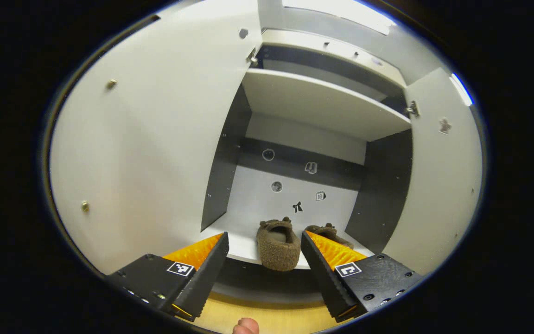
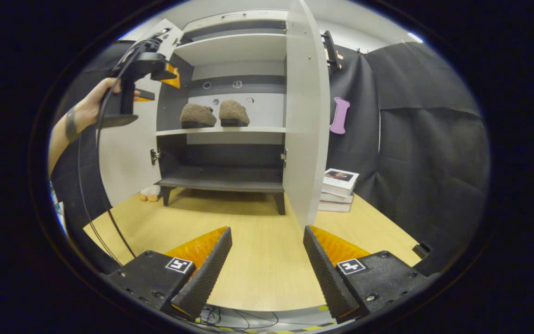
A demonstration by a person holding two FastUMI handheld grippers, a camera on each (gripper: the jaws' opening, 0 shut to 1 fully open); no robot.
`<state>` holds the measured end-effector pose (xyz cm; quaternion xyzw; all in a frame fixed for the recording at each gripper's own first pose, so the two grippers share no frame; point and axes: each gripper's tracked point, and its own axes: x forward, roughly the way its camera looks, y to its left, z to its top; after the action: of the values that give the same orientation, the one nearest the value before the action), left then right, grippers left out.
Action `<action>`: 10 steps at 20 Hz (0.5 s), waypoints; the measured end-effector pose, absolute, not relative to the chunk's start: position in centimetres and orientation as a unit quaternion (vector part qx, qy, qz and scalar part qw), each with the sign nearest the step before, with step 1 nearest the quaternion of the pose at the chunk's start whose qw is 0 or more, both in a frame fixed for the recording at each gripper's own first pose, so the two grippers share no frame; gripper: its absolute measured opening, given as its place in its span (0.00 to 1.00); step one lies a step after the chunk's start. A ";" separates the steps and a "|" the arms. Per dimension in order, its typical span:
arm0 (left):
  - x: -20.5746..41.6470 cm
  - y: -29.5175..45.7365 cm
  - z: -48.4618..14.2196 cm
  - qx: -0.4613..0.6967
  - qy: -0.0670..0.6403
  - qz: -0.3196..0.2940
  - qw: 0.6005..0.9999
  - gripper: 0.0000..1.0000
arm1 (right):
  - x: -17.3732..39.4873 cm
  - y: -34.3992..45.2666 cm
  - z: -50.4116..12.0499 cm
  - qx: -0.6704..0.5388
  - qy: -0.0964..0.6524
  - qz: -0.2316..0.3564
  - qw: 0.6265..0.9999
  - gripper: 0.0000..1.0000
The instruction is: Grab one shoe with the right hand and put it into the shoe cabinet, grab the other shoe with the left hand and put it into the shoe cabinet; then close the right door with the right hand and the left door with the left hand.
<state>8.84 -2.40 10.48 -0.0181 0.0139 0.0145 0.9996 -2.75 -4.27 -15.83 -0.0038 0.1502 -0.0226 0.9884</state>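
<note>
Fuzzy cloth shoes (image 2: 214, 115) on a smooth matt shelf (image 2: 220, 131); pale wood-look floor (image 2: 257, 250).

My left hand-held gripper (image 1: 263, 273) has its fingers spread before the shoe cabinet (image 1: 378, 204), and the gap between them at 12 o'clock runs straight onto the middle shelf (image 1: 244, 243), where the two shoes (image 1: 276, 243) sit at the front edge. Behind them the shelf is bare to the back panel. The left door (image 1: 155, 139) swings wide at 10 o'clock and the right door (image 1: 438, 185) at 2 o'clock. From my right hand-held gripper (image 2: 267, 273), bare floor (image 2: 257, 232) lies at 12 o'clock; the right door's edge stands at 1 o'clock, with stacked books (image 2: 339, 188) beyond it.
</note>
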 end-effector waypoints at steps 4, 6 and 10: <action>0.4 -5.0 7.0 -0.002 -0.002 -0.017 1.000 0.95 | -2.8 -3.3 -15.6 0.000 0.145 -0.004 0.989 0.98; -2.1 -5.1 4.6 0.014 0.007 -0.017 1.000 0.94 | -2.8 -2.8 -15.5 0.001 0.144 0.007 0.990 0.98; -5.8 -5.6 0.7 0.025 0.035 -0.017 0.999 0.95 | -3.0 -2.5 -12.7 0.006 0.117 0.020 0.993 0.98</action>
<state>-5.82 -5.59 0.65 0.0247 0.0353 -0.0166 0.9989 -2.99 -2.51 -12.74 0.0058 0.1171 0.0196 0.9929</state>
